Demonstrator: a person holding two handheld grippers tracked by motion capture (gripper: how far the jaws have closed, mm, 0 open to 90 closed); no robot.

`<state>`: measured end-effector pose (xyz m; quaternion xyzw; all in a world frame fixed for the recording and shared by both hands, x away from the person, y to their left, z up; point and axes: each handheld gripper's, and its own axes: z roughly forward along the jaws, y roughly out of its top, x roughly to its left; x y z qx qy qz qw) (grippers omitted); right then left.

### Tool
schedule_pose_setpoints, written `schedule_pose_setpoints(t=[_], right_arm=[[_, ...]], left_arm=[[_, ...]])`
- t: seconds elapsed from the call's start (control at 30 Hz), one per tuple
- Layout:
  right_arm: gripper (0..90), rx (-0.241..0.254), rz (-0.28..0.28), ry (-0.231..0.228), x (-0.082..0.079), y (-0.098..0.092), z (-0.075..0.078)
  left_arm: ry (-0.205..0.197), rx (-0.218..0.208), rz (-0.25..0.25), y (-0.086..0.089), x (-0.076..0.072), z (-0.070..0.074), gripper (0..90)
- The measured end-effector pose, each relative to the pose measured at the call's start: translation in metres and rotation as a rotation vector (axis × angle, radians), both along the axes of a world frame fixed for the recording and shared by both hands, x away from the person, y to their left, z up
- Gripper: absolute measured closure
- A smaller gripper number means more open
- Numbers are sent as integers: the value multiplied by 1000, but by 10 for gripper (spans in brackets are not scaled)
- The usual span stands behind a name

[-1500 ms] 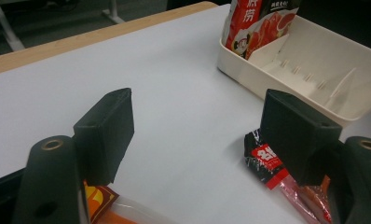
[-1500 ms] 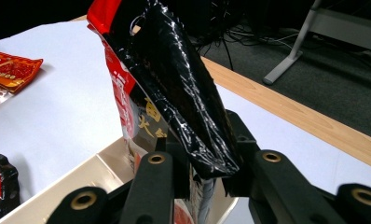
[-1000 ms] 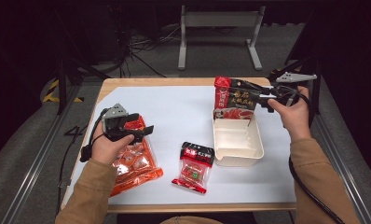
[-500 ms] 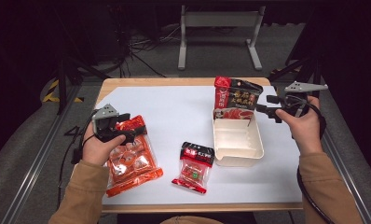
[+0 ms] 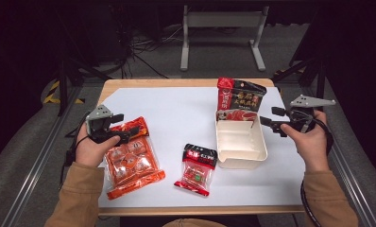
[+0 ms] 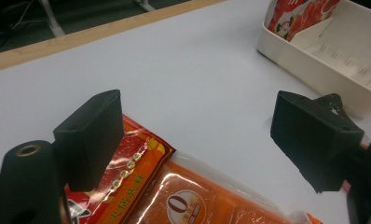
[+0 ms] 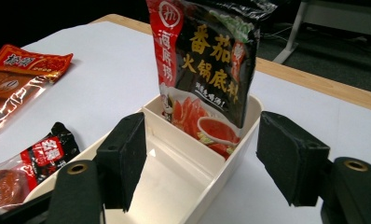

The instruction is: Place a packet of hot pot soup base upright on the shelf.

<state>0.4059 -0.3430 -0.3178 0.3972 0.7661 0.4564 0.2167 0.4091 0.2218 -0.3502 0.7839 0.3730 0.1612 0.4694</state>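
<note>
Here the tomato soup packet [image 5: 239,100] stands in the white box's [image 5: 240,146] far compartment; both claws gape empty

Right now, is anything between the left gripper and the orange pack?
Nothing visible. The left gripper hangs open right over the orange pack, which lies flat on the white mat, with bare air between the jaws and the film. The small red pack and the tray sit off to the side.

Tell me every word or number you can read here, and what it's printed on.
"番茄火锅底料": tall pouch standing in the white box.
"0": orange pack, in a round badge.
Gold characters on the orange pack's red end: too blurred to read.
White characters on the small pack: too blurred to read.
</note>
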Motion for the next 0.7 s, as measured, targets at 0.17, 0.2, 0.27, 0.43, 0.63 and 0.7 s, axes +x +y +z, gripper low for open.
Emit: schedule_pose_setpoints(t=[0.17, 0.2, 0.27, 0.43, 0.63, 0.7], right_arm=[[335, 16, 3, -1, -4, 0, -5], [335, 22, 1, 0, -5, -1, -7], [333, 11, -1, 8, -5, -2, -9], [328, -3, -11, 12, -5, -3, -13], [313, -13, 13, 9, -4, 1, -17], [311, -30, 19, 3, -4, 2, -18]], left_arm=[[-13, 11, 18, 9, 0, 4, 175], [-14, 18, 24, 12, 0, 5, 175], [-21, 22, 36, 17, 0, 5, 173], [-20, 23, 63, 25, 0, 4, 171], [-23, 33, 94, 33, 2, 1, 181], [-15, 30, 106, 37, 4, -3, 180]])
